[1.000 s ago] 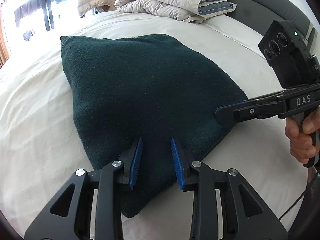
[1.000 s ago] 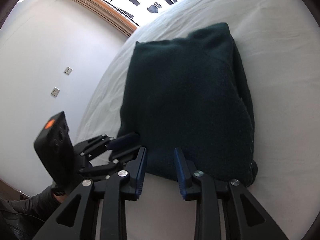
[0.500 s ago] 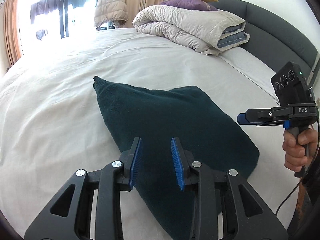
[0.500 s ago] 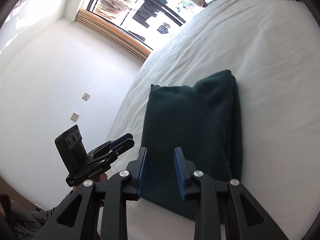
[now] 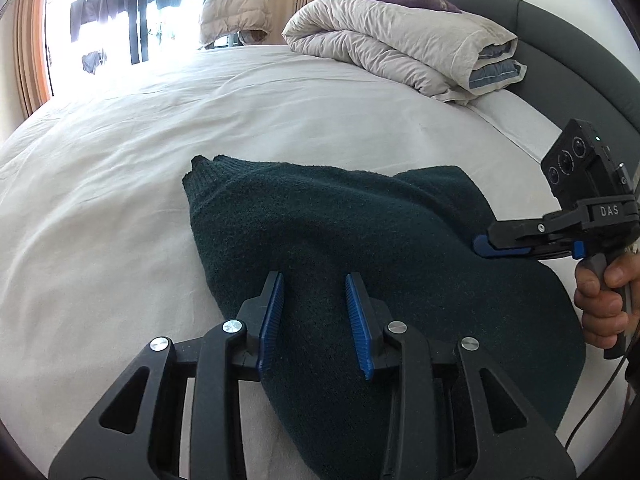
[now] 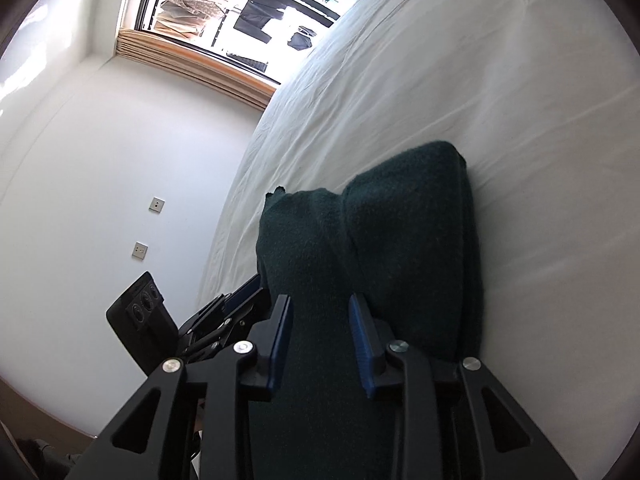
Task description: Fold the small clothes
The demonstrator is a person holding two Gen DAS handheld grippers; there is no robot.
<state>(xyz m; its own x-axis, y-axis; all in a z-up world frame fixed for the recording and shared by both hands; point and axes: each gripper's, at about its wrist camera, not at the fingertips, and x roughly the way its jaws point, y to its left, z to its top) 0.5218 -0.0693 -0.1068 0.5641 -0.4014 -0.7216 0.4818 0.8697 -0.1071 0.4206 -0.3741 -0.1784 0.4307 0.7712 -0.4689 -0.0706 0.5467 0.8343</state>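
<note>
A dark green knit garment (image 5: 320,220) lies folded on the white bed (image 5: 120,200), its near edge raised into a ridge. My left gripper (image 5: 313,278) is at that near edge. Cloth fills the gap between its blue pads, and its jaws are opening slightly. In the right wrist view the garment (image 6: 400,220) runs up from the sheet between the pads of my right gripper (image 6: 319,298), which is shut on it. That right gripper (image 5: 480,246) meets the garment's right edge, held by a person's hand (image 5: 604,304). The left gripper (image 6: 248,288) shows beside the cloth's left edge.
A rolled beige duvet (image 5: 400,48) with yellow and purple pillows sits at the head of the bed against a dark headboard (image 5: 560,40). A window (image 6: 260,0) with hanging clothes lies beyond the far side. A white wall with sockets (image 6: 156,204) flanks the bed.
Both grippers have drawn back toward the near side of the bed. The garment, flat a second ago, now bunches into a raised ridge and sits farther from the duvet.
</note>
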